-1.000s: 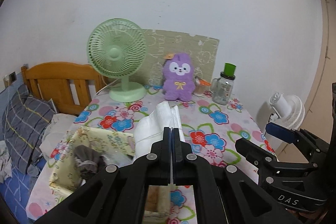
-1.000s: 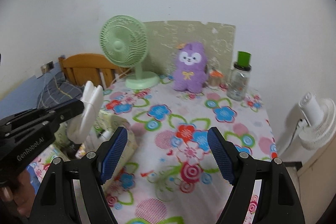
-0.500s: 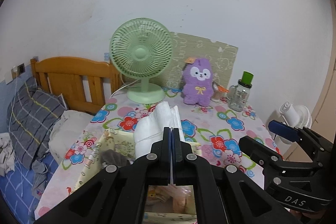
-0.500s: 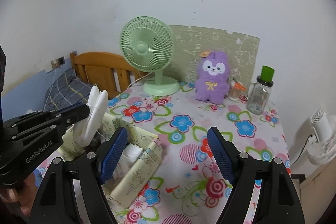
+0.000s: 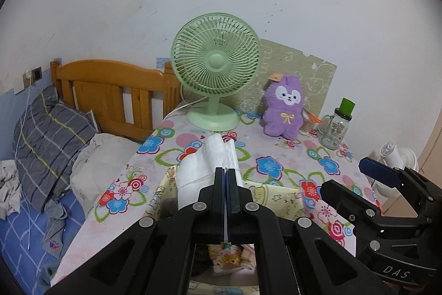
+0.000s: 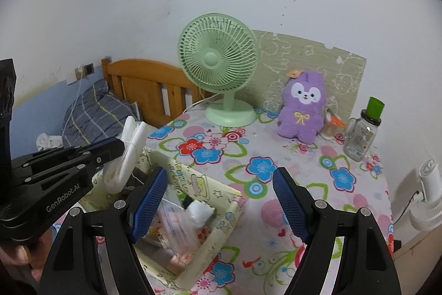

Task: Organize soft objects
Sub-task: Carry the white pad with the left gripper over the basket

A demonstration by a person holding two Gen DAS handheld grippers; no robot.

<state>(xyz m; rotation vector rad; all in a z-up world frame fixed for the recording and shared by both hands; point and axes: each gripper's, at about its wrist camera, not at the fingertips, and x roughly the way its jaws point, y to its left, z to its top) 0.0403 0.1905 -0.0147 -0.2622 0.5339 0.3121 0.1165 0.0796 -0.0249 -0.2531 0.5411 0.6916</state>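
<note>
While my left gripper pinches the folded white cloth, jaws clamped tight on it, its long axis stands upright just over the left end of the yellow fabric box below; my right gripper hangs half-open, empty, above the box's right compartment.

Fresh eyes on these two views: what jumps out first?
The left gripper, shut on a folded white cloth, holds it above the yellow storage box at the near edge of the flowered table. Behind stand a green fan and a purple plush toy by the wall. The right gripper is open with nothing between its pads.
</note>
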